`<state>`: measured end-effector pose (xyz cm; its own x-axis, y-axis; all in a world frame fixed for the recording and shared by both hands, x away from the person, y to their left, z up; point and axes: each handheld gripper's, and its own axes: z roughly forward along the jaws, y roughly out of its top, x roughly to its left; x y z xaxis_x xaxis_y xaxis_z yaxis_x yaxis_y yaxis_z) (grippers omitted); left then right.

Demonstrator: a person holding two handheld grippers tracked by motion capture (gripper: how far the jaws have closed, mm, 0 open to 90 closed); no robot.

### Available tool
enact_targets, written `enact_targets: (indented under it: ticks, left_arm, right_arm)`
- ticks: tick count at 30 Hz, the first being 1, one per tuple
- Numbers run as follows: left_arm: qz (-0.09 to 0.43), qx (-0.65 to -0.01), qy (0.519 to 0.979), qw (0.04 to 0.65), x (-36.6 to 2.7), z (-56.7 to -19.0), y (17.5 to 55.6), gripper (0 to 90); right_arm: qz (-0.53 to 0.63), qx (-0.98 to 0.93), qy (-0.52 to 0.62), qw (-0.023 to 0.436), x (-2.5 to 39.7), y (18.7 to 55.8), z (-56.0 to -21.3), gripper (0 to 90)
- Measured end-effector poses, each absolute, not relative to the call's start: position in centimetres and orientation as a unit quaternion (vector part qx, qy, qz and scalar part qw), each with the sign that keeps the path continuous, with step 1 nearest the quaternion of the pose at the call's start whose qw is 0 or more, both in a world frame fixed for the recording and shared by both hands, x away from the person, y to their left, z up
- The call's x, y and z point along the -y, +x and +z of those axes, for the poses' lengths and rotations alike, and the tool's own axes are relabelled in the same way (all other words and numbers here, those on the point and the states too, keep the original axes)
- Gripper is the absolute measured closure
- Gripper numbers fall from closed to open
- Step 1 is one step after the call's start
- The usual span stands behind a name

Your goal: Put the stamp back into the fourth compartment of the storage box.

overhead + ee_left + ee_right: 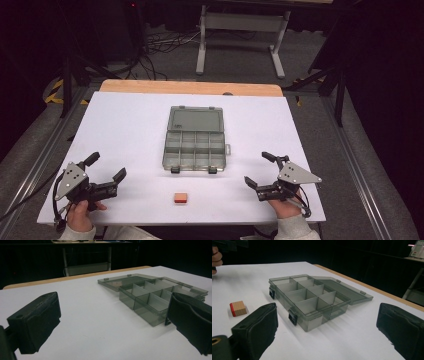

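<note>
A clear grey compartment box point(194, 148) lies in the middle of the white table with its lid folded back flat; its compartments point(308, 296) look empty point(147, 300). A small wooden block with a red side point(180, 198) rests near the front edge, in front of the box point(237, 308). My left gripper point(106, 167) stands open at the front left, nothing between its jaws. My right gripper point(259, 169) stands open at the front right, also holding nothing. Both are well apart from the box and the block.
The white table top point(125, 130) has a wooden strip point(190, 88) along its far edge. Beyond it stand a white metal frame point(240, 35) and cables on a grey floor. Dark stands flank both sides of the table.
</note>
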<state>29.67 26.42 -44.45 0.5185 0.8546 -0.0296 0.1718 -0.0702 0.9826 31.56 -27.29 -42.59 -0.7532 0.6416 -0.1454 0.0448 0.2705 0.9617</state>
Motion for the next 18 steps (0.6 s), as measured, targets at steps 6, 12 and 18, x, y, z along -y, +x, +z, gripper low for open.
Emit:
enact_targets:
  ticks: [6,12,18]
  left_arm:
    - [0.304,-0.384,0.667,0.562,-26.28,-44.41,29.60,0.1]
    - [0.309,-0.381,0.673,0.553,-26.03,-44.31,29.55,0.1]
    - [0.311,-0.376,0.675,0.553,-26.01,-44.18,29.31,0.1]
  right_arm:
    - [0.563,-0.748,0.223,0.272,27.15,31.43,-42.56,4.0]
    - [0.569,-0.746,0.223,0.264,26.93,31.52,-42.65,1.0]
    - [0.569,-0.747,0.225,0.259,26.80,31.54,-42.55,0.6]
